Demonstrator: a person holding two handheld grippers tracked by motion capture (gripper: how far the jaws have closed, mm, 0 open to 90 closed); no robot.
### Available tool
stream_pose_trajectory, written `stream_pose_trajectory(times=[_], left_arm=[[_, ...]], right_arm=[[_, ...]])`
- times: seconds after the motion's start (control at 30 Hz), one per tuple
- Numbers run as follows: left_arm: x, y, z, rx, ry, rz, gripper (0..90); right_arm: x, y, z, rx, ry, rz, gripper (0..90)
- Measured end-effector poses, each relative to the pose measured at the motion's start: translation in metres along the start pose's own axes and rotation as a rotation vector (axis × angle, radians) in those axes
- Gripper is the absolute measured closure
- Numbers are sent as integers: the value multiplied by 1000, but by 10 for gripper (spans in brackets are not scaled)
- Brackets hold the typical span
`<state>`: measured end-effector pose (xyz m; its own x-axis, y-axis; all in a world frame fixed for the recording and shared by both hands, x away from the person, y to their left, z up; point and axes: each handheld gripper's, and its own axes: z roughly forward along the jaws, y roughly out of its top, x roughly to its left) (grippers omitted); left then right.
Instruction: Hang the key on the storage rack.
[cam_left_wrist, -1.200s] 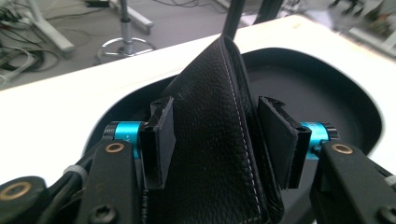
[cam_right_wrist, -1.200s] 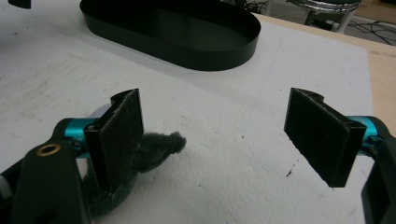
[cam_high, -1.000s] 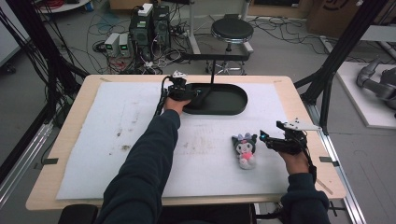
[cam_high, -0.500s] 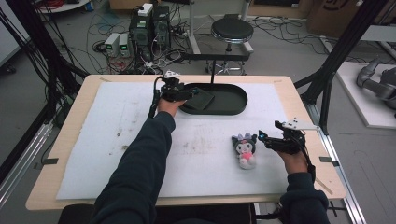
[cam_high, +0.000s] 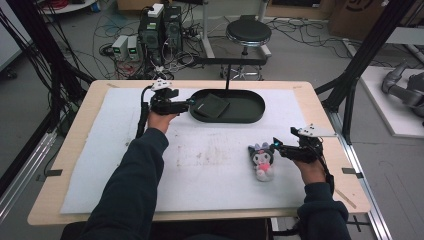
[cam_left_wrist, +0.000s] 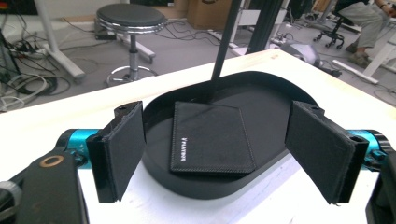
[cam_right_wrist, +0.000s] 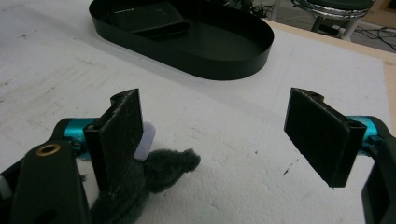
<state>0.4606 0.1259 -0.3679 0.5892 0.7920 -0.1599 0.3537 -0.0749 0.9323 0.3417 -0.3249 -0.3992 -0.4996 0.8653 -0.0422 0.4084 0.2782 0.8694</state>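
The black wallet (cam_left_wrist: 212, 137) lies flat in the left end of the oval black tray (cam_high: 250, 116) near the desk's far edge. The left gripper (cam_high: 189, 103), just outside that end, has just been opening, nothing between its jaws. The right gripper (cam_high: 276, 145), jaws apart, rests beside the plush toy (cam_high: 263, 161) near the right edge.

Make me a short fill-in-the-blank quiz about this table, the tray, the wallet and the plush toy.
1. The black wallet lies inside the oval ____.
2. The plush toy lies on the white mat beside the ____ tool.
3. The left tool, just outside the tray's rim, has its jaws ____.

Missing words: tray; right; open
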Motion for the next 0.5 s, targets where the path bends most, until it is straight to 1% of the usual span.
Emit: stream_pose_trajectory(times=[0.07,0.13,0.27,0.33,0.4,0.43,0.5], left_arm=[[1,-2,-8,-8,5,12,205],[2,-5,-16,0,3,18,205],[5,-13,-31,-13,12,16,205],[6,-18,-38,-9,24,22,202],[7,-25,-46,-4,31,22,202],[7,-28,-49,9,33,32,202],[7,-35,-57,7,37,51,202]], right_arm=[[0,0,1,3,2,-4,200],[1,0,1,4,5,-2,200],[4,1,2,10,6,9,200],[6,2,1,12,17,18,200],[9,3,1,21,30,12,200],[12,4,2,28,32,16,200],[16,5,3,41,36,29,200]])
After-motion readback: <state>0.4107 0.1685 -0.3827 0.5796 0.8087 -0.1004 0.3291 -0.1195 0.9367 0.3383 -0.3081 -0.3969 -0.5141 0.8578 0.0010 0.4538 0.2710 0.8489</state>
